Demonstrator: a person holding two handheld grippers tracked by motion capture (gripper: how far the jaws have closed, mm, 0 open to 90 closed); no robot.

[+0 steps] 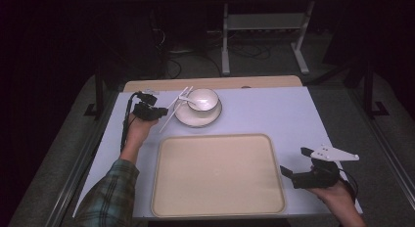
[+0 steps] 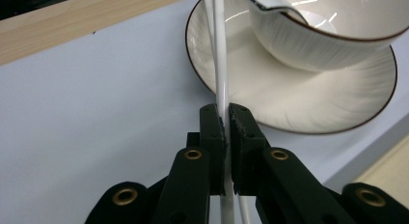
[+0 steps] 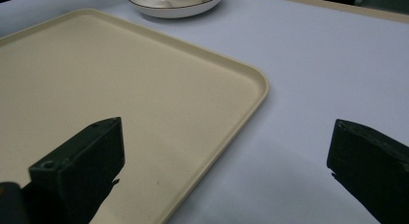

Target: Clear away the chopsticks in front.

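Note:
A pair of thin white chopsticks (image 1: 172, 112) is pinched in my left gripper (image 1: 163, 111), left of a white bowl (image 1: 204, 99) that sits on a white saucer (image 1: 197, 118). In the left gripper view the jaws stand tight together with the chopsticks (image 2: 221, 64) rising from the gripper (image 2: 225, 113) past the saucer's rim (image 2: 289, 98) toward the bowl (image 2: 328, 35). A white spoon (image 2: 270, 4) lies in the bowl. My right gripper (image 1: 293, 161) hovers open and holds nothing, at the right edge of a cream tray (image 1: 215, 173).
The tray (image 3: 120, 79) lies bare at the front centre of the pale table (image 1: 274, 109). In the right gripper view the gripper (image 3: 226, 132) straddles the tray's corner, with the saucer (image 3: 173, 7) far off. A wooden strip (image 1: 215, 83) runs along the table's far edge.

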